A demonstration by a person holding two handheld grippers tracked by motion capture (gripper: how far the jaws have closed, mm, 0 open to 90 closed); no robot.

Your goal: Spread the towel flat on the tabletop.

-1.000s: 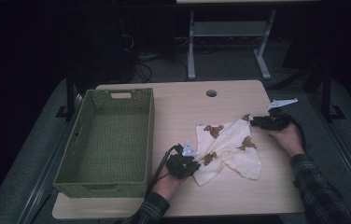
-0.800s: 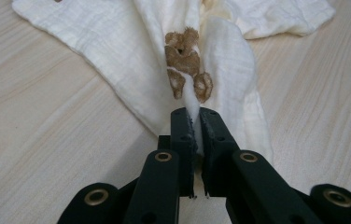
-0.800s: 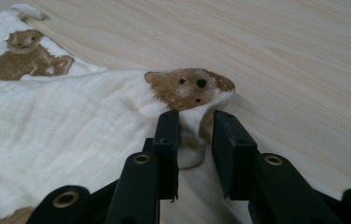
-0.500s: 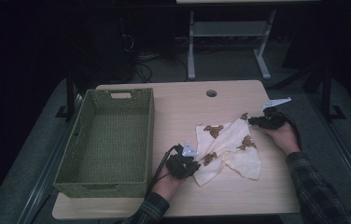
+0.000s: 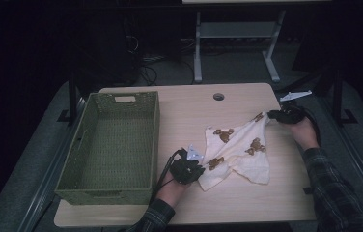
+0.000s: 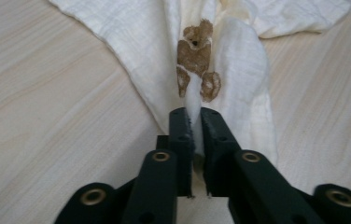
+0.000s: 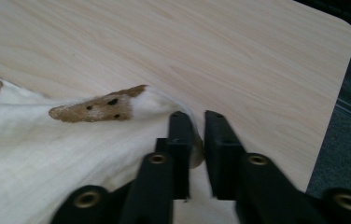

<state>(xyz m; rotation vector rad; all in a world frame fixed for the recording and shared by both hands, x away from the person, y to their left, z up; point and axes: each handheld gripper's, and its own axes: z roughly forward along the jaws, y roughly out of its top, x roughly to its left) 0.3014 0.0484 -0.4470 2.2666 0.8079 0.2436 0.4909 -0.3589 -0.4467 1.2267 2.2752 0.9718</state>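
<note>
Evidently only the pick-up is done: both the left gripper (image 6: 193, 122) and right gripper (image 7: 197, 122) are clamped on cloth (image 5: 240, 147) corners mid-table toward its right edge, while the basket (image 5: 109, 145) by the left edge waits.

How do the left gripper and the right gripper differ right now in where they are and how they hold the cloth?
The left gripper sits at the near edge of the cloth, beside the green basket; the right gripper is at the cloth's far corner, near the table edge. The left pinches a bunched fold on the table; the right lifts its corner, its jaws having just been opening. Both are closed on cloth.
</note>
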